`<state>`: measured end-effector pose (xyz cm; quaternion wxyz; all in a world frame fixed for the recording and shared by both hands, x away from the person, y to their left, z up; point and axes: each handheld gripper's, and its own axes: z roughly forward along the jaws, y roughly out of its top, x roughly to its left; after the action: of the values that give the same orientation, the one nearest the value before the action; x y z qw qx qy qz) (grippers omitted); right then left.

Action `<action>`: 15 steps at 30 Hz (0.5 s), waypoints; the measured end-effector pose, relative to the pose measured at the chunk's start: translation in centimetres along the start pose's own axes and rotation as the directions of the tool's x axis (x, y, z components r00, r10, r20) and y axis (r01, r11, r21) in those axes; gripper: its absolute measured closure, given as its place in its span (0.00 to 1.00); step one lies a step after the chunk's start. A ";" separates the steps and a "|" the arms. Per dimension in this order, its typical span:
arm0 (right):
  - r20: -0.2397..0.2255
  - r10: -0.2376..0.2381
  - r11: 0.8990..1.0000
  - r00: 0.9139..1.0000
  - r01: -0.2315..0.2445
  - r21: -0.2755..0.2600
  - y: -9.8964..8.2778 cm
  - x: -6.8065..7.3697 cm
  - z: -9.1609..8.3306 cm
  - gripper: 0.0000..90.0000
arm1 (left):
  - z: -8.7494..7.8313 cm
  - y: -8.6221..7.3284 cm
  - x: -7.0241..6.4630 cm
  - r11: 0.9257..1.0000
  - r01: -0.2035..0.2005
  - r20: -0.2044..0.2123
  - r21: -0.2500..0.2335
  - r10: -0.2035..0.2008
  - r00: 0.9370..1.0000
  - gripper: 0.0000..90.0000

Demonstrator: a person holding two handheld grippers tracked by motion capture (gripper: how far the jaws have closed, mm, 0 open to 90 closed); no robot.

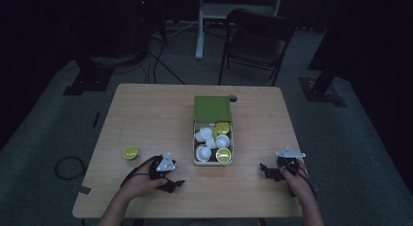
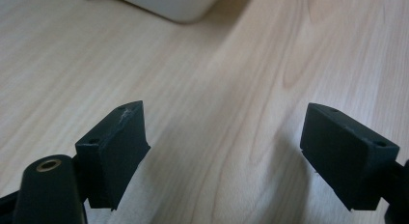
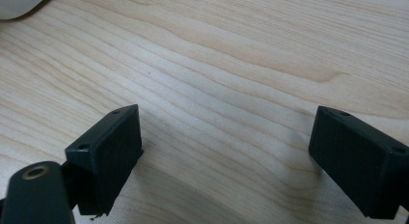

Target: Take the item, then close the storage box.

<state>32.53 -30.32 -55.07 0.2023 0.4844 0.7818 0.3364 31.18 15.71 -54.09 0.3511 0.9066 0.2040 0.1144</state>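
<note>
From the high view, a white box (image 1: 213, 160) with a green lid (image 1: 212, 108) sits mid-desk (image 1: 146, 114) holding white and green cups, one green cup (image 1: 130, 152) lies apart to its left, and both hands rest near the desk's near edge. In the left gripper view, the left gripper (image 2: 224, 154) is spread wide over bare wood, the box corner (image 2: 169, 4) ahead. In the right gripper view, the right gripper (image 3: 226, 156) is equally wide apart, holding nothing.

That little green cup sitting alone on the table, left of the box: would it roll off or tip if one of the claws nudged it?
The green cup looks small and round, so it is probably light and would likely slide or skitter when nudged. It seems to sit low on the table, so tipping looks less likely than rolling once knocked over. Its surface looks smooth, possibly slippery.
</note>
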 end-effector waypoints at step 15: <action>-0.017 -0.020 1.000 1.000 0.020 0.010 0.0 0.5 -0.1 0.12 | -0.1 0.1 -0.1 0.999 0.005 0.051 -0.041 -0.003 0.999 0.16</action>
<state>32.19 -29.91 -54.97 0.1966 0.4748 0.7899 0.3346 31.06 15.67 -53.99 0.3752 0.9014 0.1943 0.0946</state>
